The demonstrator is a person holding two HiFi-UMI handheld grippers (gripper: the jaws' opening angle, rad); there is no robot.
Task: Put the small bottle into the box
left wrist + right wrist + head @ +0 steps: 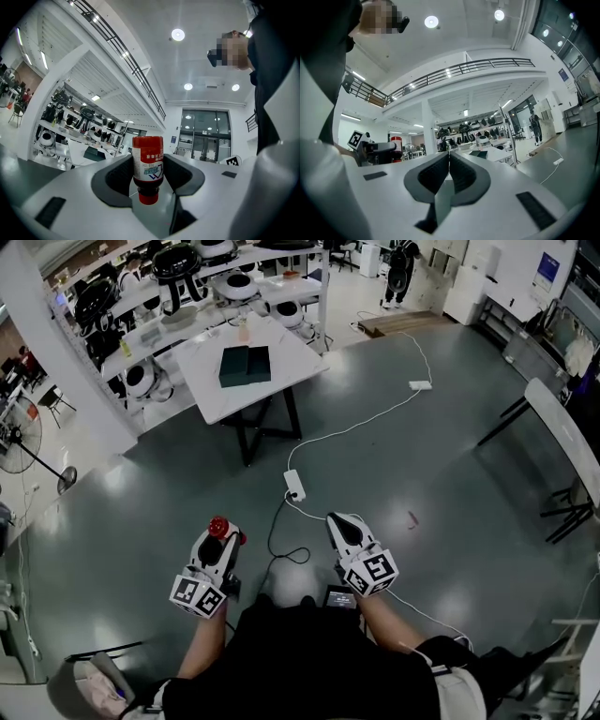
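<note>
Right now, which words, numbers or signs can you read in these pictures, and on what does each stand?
Nothing reads clearly.
Label on the small bottle: upside-down print and a blue zigzag mark, too blurred to read.
The marker cubes: square patterns, no words.
The blue sign by the glass doors: too small.

The small bottle (147, 164) bears a label whose upside-down print is too small to read.
</note>
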